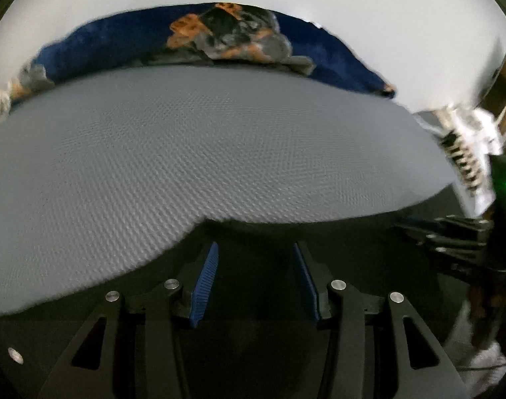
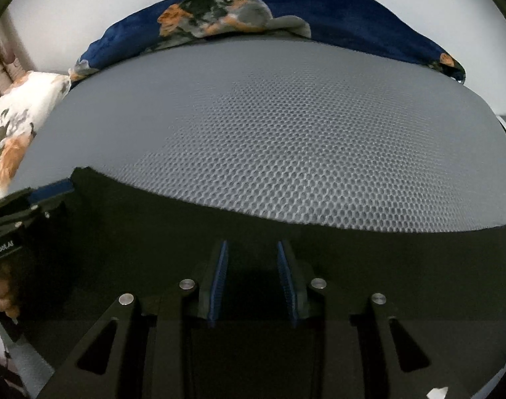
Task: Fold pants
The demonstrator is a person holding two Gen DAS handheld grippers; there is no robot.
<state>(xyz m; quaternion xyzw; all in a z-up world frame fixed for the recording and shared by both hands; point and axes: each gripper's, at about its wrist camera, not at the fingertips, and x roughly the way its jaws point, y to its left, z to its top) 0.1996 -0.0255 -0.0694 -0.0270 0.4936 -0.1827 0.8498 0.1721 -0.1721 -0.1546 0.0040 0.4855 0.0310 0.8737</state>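
— Across the far side of both views, what is seen?

— A grey honeycomb-textured mat (image 2: pixel 286 126) is spread wide, and beyond it a navy pillow (image 2: pixel 352 16) with an orange and grey print is laid against a pale wall (image 1: pixel 352 6). At the mat's left edge a white floral cushion (image 2: pixel 16 123) is seen.

— And where are the pants found?

— The black pants (image 2: pixel 386 266) are laid flat on the near part of the mat, their far edge drawn across the grey surface. Little detail can be made out in the dark cloth.

— How is the left gripper set?

— The left gripper (image 1: pixel 256 282) is held low over the pants, its blue pads (image 1: pixel 204 286) spread apart with only dark cloth seen between them. Nothing is pinched.

— And the right?

— The right gripper (image 2: pixel 253 279) is likewise parted, its blue pads (image 2: pixel 218 282) separated above the black fabric, nothing caught. Each gripper is glimpsed at the edge of the other's view.
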